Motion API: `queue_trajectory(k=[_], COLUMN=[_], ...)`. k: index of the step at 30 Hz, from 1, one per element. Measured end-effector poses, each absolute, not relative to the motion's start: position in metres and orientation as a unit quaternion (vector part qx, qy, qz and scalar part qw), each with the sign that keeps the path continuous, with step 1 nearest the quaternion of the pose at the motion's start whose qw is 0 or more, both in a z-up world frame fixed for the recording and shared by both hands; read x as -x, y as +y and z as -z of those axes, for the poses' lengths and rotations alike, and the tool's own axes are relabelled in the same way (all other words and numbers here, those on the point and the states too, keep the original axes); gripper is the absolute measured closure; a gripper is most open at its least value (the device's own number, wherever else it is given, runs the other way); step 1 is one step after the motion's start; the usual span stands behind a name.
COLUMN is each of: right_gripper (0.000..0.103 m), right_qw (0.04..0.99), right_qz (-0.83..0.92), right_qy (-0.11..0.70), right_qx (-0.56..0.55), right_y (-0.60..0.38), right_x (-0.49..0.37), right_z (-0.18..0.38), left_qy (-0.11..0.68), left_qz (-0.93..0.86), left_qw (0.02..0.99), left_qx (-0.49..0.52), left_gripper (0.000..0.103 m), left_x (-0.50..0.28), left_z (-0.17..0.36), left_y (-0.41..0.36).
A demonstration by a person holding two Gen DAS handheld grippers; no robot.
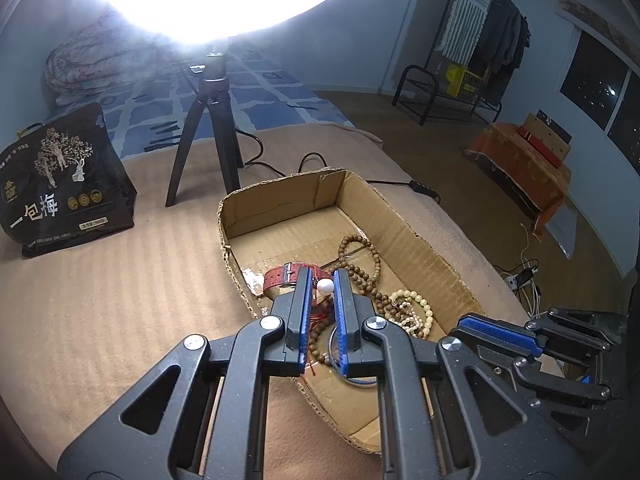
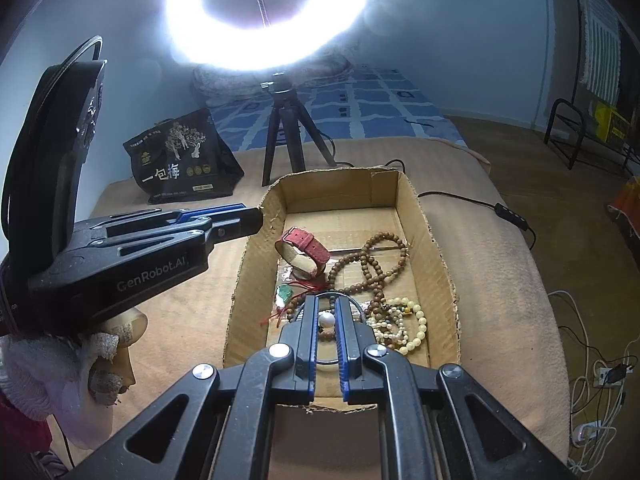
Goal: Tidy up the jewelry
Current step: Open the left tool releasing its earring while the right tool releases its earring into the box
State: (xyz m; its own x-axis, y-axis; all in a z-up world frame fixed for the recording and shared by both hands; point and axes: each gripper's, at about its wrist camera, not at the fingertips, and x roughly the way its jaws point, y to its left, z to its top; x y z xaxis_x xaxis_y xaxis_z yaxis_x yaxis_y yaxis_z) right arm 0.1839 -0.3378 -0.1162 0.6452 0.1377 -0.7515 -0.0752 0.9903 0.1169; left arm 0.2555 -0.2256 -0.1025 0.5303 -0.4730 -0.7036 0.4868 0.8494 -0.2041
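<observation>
Down inside the cardboard box [image 2: 434, 248] lie brown beads [image 2: 370, 264], pale beads [image 2: 416, 320] and a red watch strap [image 2: 306, 242]. Both the left gripper [image 1: 323, 276] and right gripper [image 2: 326, 304] have narrow fingers, holding nothing. Only the right view shows a green charm [image 2: 285, 293].

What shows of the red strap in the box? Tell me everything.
The red strap is a woven-looking band curled into a loop, its inner face pale tan, with a metal buckle showing in the left wrist view. It stands on edge on the floor of the cardboard box, near the left wall, close beside the brown bead string.
</observation>
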Motion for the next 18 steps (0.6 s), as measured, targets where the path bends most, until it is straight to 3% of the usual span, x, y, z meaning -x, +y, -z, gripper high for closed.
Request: queue_trajectory(k=[8,11,15,16,17,18], right_gripper=[0.096,0.081,0.075,0.075,0.074,0.071], right_qw=[0.903,0.903,0.904,0.903,0.903,0.902], right_qz=[-0.054,-0.051,-0.048,-0.047,-0.046,-0.044], right_qy=[0.425,0.425,0.424,0.425,0.427,0.428], right_qx=[-0.038,-0.037,-0.035,-0.034,-0.032,-0.031], right_y=[-0.3408,-0.341,-0.3404,-0.3401,-0.3398,-0.3396], right_x=[-0.1853,-0.1854,-0.1854,-0.1856,-0.1852,-0.1852], right_z=[0.121,0.1216,0.1217,0.122,0.1227,0.1234], left_qy=[0.399,0.398,0.399,0.399,0.398,0.395], left_qz=[0.275,0.272,0.268,0.267,0.265,0.263], left_qw=[0.875,0.876,0.877,0.877,0.878,0.88], left_qx=[-0.014,-0.017,-0.017,-0.017,-0.016,-0.015], left_gripper=[0.094,0.094,0.093,0.085,0.068,0.062], left_x=[-0.2554,-0.2552,-0.2556,-0.2558,-0.2559,-0.255], left_z=[0.1035,0.1028,0.1032,0.1034,0.1033,0.1028], left_y=[-0.2307,-0.2309,-0.2296,-0.2292,-0.2282,-0.2271])
